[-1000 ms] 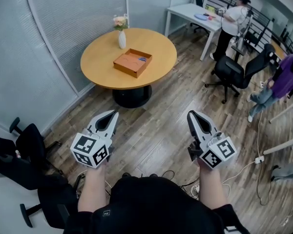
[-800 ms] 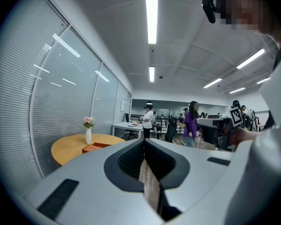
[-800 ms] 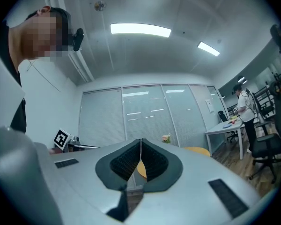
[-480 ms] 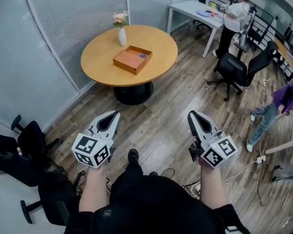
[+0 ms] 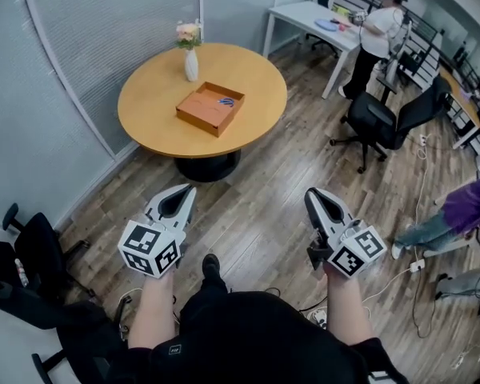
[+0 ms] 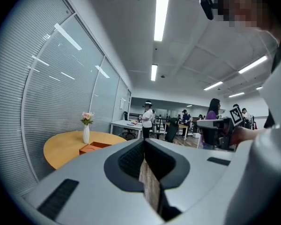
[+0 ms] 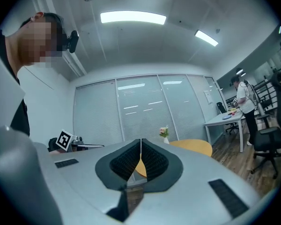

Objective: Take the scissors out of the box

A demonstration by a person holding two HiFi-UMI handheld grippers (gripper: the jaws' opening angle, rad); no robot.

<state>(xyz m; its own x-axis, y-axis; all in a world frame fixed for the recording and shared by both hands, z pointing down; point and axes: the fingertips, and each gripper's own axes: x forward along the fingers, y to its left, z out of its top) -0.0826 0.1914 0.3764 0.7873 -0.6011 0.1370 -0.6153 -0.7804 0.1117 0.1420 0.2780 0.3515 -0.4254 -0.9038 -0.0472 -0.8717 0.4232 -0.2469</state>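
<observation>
Wood-plank floor [image 5: 264, 206] throughout; round table [image 5: 144, 110] upper left before slatted blinds [image 5: 104, 22] (ceiling strip lights [image 6: 161, 8] on).

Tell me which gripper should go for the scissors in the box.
Left, narrowly. The orange box on the round table lies ahead and leftward, more in line with the left gripper than the right gripper. Both are shut, empty, and well short of the table.

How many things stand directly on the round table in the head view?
2: a white vase of flowers near the table's far edge and an orange box about the middle. Something blue, probably the scissors, lies inside the box.
</observation>
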